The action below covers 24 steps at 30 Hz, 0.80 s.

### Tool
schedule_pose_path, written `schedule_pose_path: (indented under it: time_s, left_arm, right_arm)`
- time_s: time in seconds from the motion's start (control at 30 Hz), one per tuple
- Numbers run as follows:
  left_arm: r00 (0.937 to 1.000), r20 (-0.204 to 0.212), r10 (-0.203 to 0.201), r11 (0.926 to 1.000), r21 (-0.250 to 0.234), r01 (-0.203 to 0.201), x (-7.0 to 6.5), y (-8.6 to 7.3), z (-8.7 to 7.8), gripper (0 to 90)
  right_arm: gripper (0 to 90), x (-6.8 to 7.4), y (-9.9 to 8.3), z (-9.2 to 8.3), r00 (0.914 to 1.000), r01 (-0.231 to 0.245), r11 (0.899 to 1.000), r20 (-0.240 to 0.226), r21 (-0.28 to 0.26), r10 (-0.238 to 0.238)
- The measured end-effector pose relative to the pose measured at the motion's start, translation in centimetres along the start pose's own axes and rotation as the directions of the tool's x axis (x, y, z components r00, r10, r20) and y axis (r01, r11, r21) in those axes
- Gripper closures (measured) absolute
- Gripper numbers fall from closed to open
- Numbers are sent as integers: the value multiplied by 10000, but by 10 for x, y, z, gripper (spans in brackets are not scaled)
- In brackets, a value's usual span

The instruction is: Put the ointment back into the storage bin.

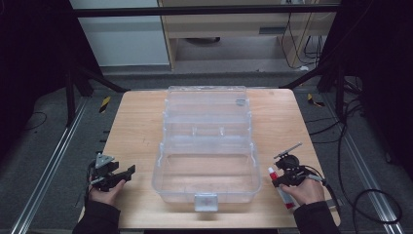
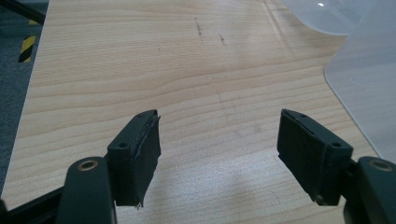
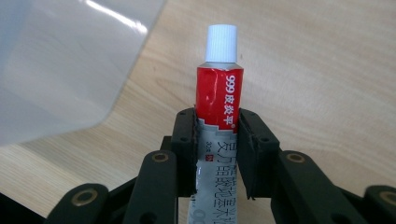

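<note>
A clear plastic box point(image 1: 168, 168) stands open in the middle of the wooden table, its lid point(image 1: 207, 105) laid back and nothing inside. To its right my right gripper point(image 1: 282, 178) is shut on a red and silver ointment tube point(image 3: 218, 98) with a white cap point(image 3: 221, 43); the tube point(image 1: 281, 191) lies along the table and its cap points away from me. Left of the box my left gripper point(image 1: 127, 173) stands open over bare wood, jaws wide apart point(image 2: 217, 154), holding nothing.
The box's corner point(image 2: 369, 79) shows at the right of the left gripper view, and its wall point(image 3: 60, 60) at the left of the right gripper view. A white latch point(image 1: 205, 201) sits on the box front. Black frame legs and cables surround the table point(image 1: 136, 126).
</note>
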<state>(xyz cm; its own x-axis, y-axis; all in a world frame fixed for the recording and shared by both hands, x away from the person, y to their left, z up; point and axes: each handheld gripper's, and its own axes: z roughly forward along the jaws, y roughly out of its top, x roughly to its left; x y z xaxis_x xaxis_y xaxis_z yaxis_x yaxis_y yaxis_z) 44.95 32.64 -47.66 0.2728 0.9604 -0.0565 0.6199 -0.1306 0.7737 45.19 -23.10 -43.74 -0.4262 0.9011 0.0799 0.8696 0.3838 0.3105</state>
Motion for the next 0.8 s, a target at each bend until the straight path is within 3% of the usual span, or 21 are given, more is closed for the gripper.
schedule_pose_path:
  time_s: [0.07,0.17,0.23,0.3,0.4,0.6,0.63,0.73,0.8]
  left_arm:
    - [10000,13,-4,10000,-1,4,0,0,0,298]
    - [10000,45,-14,10000,33,14,0,-1,0,299]
    - [10000,48,-7,10000,16,7,0,-1,0,299]
    - [10000,64,-17,10000,15,17,0,0,0,300]
    - [10000,72,12,10000,35,-13,0,0,1,300]
    - [9999,107,67,9999,99,-68,-1,-1,1,300]
    - [9999,107,67,9999,99,-68,-1,-1,1,300]
    - [9999,130,53,9999,118,-54,-1,0,2,300]
    - [9999,137,55,9999,117,-56,-1,0,2,300]
  right_arm:
    - [698,0,1,-4,10000,-25,9998,-39,-207,24]
    - [698,-2,4,-16,9999,108,9936,-67,-1124,-117]
    - [698,-2,5,-19,9998,149,9905,-73,-1367,-160]
    - [698,-2,6,-28,9993,300,9774,-144,-2091,-338]
    - [698,-1,8,-36,9983,540,9682,-77,-2443,-577]
    - [698,-1,13,-55,9956,903,9397,64,-3299,-934]
    - [698,-1,13,-55,9956,903,9397,64,-3299,-934]
    - [697,1,17,-68,9926,1132,9144,42,-3887,-1210]
    - [698,2,18,-70,9914,1215,9090,42,-3986,-1306]
